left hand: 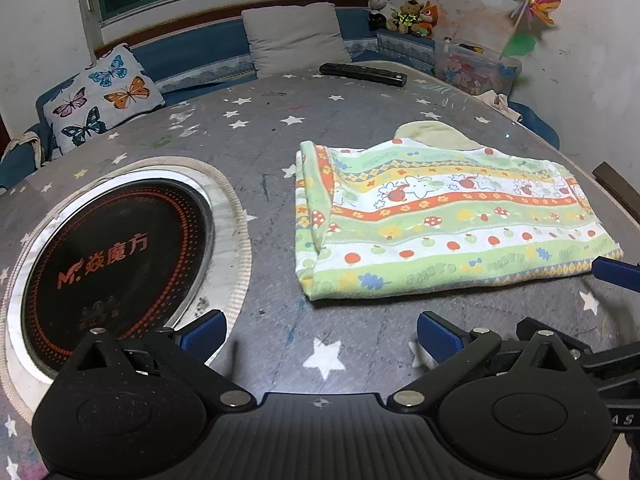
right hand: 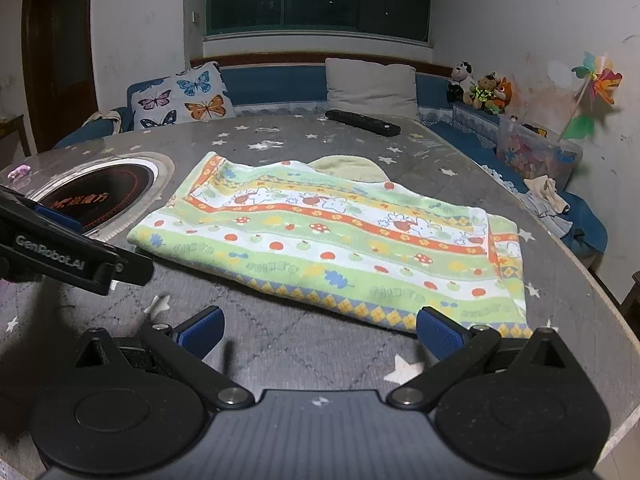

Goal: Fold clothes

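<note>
Left wrist view: the left gripper (left hand: 322,332) gapes wide and empty above the star-patterned table (left hand: 260,128); the folded garment (left hand: 440,220) lies ahead and rightward, long axis crosswise; right wrist view: the right gripper (right hand: 320,330), equally wide, sits nearer, its right fingertip (right hand: 438,330) just beside the near hem.

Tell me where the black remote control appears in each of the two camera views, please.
Left wrist view: the black remote control lies at the far edge of the table, upper middle, just right of the grey pillow.
Right wrist view: the remote control is again at the far table edge, upper middle, below the same grey pillow.
Shared landmark: the butterfly pillow, at the left in both.
</note>
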Demonstrator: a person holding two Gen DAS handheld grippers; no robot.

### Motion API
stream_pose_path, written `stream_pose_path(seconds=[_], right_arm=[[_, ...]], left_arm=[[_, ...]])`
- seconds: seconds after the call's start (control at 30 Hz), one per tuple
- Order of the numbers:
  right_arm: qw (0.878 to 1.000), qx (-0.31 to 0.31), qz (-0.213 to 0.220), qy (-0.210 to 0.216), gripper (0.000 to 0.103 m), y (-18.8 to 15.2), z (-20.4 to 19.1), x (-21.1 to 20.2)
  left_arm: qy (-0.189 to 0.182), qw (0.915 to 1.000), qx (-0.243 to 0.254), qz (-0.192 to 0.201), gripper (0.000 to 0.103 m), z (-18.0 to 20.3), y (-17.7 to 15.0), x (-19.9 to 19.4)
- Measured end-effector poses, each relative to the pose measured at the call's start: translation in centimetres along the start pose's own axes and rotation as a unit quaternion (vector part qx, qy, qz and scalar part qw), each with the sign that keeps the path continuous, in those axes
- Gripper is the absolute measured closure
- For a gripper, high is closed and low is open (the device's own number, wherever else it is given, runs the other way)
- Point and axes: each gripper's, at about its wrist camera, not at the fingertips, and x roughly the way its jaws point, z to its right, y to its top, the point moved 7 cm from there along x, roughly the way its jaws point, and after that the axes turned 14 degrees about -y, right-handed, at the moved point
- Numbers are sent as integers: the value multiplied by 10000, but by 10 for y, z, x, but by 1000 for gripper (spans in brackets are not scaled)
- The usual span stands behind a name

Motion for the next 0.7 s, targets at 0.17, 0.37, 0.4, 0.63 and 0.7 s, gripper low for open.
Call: stream_pose_path(seconds=[0.17,0.37,0.4,0.63,0.7], right_arm=[[10000,48,-55,-63,0,-2,1,-2],[9998,112,-121,-137,0,-3,3,-4],[9997,139,-134,-141,0,-4,3,-4],[9993,268,-222,-153,0,-7,5,-7],[9991,299,-246,-172,0,-9,5,-7]], left_arm=[[28,10000,19,75,0,1,-5,-9],[25,9999,81,146,0,6,-11,-16],[19,9998,89,147,0,8,-12,-16],[-71,9998,115,125,0,15,-19,-17],[-102,9998,101,123,0,17,-20,-17]])
